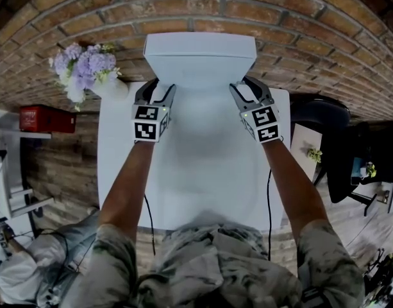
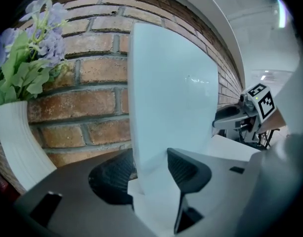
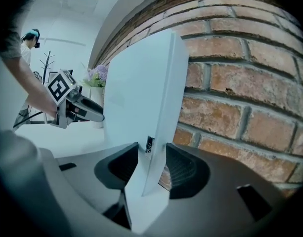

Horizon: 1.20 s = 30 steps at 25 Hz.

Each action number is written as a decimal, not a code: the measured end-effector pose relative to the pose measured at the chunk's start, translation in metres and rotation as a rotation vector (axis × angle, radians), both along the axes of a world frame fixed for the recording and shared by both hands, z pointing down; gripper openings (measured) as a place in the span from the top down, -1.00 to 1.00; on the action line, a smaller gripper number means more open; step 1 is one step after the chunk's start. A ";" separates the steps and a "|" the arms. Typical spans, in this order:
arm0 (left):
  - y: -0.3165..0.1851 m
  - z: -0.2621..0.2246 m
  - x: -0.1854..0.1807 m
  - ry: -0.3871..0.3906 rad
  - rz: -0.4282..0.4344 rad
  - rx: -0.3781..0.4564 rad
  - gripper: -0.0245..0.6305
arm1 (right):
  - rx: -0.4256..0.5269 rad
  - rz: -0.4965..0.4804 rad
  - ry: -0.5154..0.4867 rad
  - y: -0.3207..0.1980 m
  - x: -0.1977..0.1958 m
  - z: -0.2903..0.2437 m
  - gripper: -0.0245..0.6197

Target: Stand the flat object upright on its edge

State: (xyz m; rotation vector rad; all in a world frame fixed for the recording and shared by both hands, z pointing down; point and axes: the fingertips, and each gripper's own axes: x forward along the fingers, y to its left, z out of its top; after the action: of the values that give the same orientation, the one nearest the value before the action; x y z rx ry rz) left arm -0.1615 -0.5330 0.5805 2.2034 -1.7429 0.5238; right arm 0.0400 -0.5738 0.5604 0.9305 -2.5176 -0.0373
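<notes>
A white flat box [image 1: 199,56] stands upright on its long edge at the back of the white table [image 1: 202,165], close to the brick wall. My left gripper [image 1: 156,87] is at its lower left corner. In the left gripper view the box [image 2: 171,93] rises between the jaws of that gripper [image 2: 149,169], and both pads press on it. My right gripper [image 1: 247,87] is at the lower right corner. In the right gripper view the box's edge [image 3: 141,102] sits between the jaws of that gripper [image 3: 152,166], with a thin gap at the right pad.
A white vase of purple flowers [image 1: 87,69] stands at the table's back left, beside the box; the vase [image 2: 18,142] is near my left gripper. A red case [image 1: 45,119] lies off the table to the left, and a dark chair [image 1: 324,117] is on the right.
</notes>
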 end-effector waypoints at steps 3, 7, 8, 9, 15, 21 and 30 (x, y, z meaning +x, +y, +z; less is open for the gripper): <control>0.004 -0.004 -0.001 -0.004 -0.010 0.002 0.26 | -0.003 0.024 -0.016 0.000 0.003 -0.003 0.29; 0.015 -0.009 -0.001 -0.013 -0.009 0.003 0.26 | -0.016 0.048 -0.024 0.009 0.010 -0.004 0.28; 0.019 -0.010 -0.001 -0.012 -0.010 0.004 0.26 | -0.018 0.053 -0.023 0.012 0.012 -0.005 0.28; 0.022 -0.012 -0.001 -0.011 -0.012 0.006 0.26 | -0.021 0.057 -0.024 0.015 0.013 -0.005 0.28; 0.048 -0.023 0.003 0.002 -0.009 0.014 0.26 | -0.044 0.071 -0.034 0.047 0.019 -0.008 0.29; 0.084 -0.032 0.011 0.039 0.013 0.011 0.26 | -0.063 0.075 -0.042 0.086 0.014 -0.015 0.34; 0.150 -0.054 0.036 0.133 0.111 0.021 0.39 | -0.102 0.083 -0.095 0.163 -0.005 -0.035 0.72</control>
State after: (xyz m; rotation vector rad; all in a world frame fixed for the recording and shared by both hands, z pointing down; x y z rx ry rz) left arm -0.1251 -0.3835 0.5267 2.3025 -1.5736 0.3751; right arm 0.0352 -0.4110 0.5255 1.0159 -2.5375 0.1641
